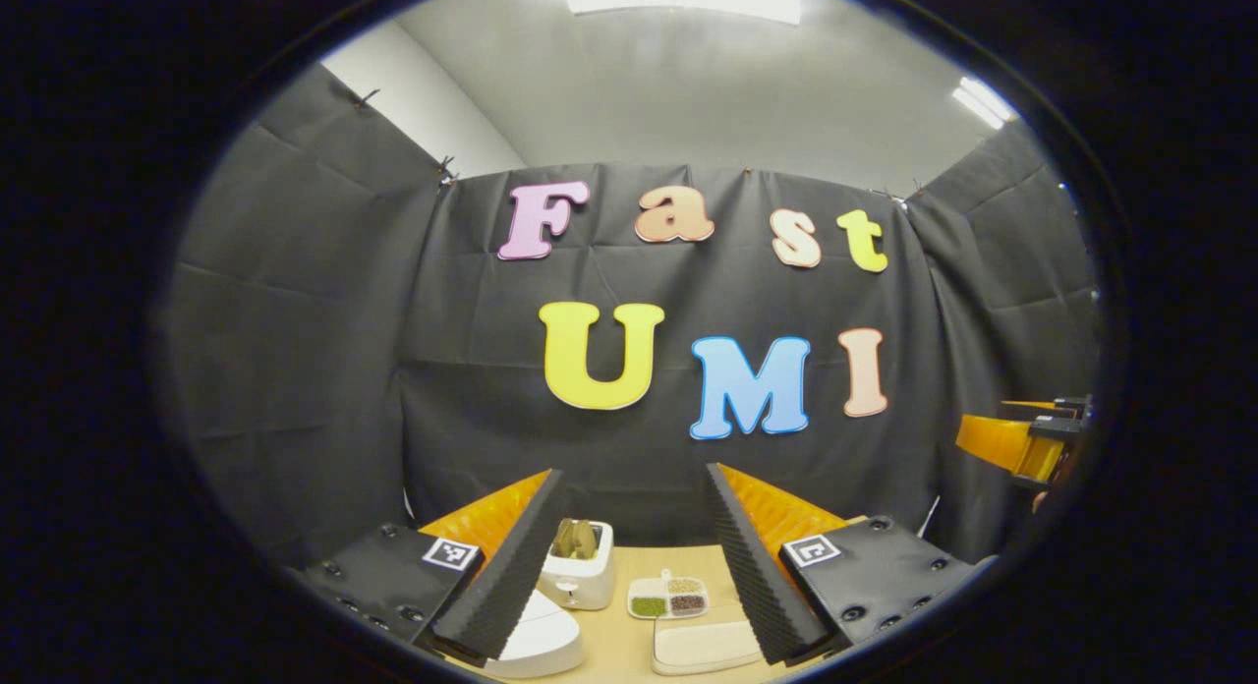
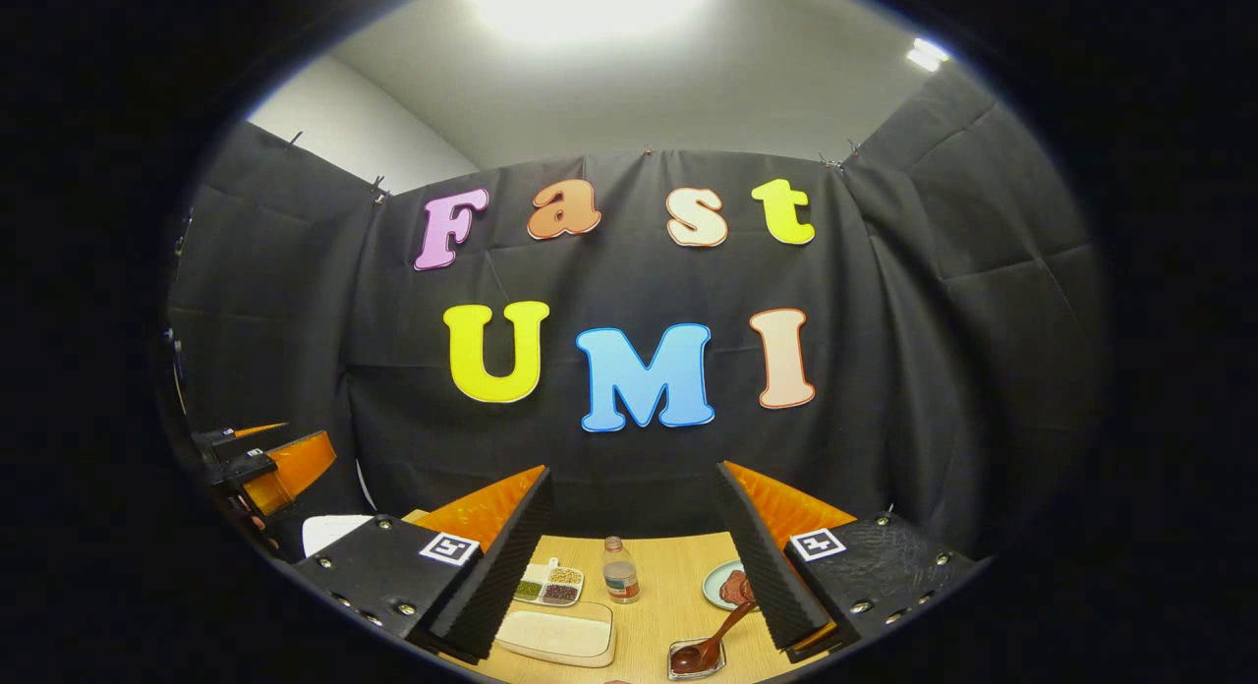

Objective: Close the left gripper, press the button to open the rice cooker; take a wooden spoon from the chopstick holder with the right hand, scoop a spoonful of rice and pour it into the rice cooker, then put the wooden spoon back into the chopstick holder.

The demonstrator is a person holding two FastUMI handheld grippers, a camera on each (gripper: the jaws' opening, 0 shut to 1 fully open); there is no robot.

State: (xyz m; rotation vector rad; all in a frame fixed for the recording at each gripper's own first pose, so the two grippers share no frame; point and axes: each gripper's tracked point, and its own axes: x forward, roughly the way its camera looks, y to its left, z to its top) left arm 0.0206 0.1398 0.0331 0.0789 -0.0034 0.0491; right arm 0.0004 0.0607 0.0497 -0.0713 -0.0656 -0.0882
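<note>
My left gripper point(image 1: 624, 566) hangs with its fingers spread wide, nothing between them; past them stand the white chopstick holder point(image 1: 580, 576) with wooden utensils and the rice cooker point(image 1: 536, 645) (only its white top shows). My right gripper point(image 2: 639, 566) is spread too, above the white rice tray point(image 2: 555, 633), a small bottle point(image 2: 619, 571) and a brown spoon point(image 2: 710, 645).

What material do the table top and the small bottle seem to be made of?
The table top looks like light wood or a wood-look laminate, matte, with a pale tan tone and faint grain. The small bottle appears to be clear plastic or glass: it is see-through, with a label band around it.
</note>
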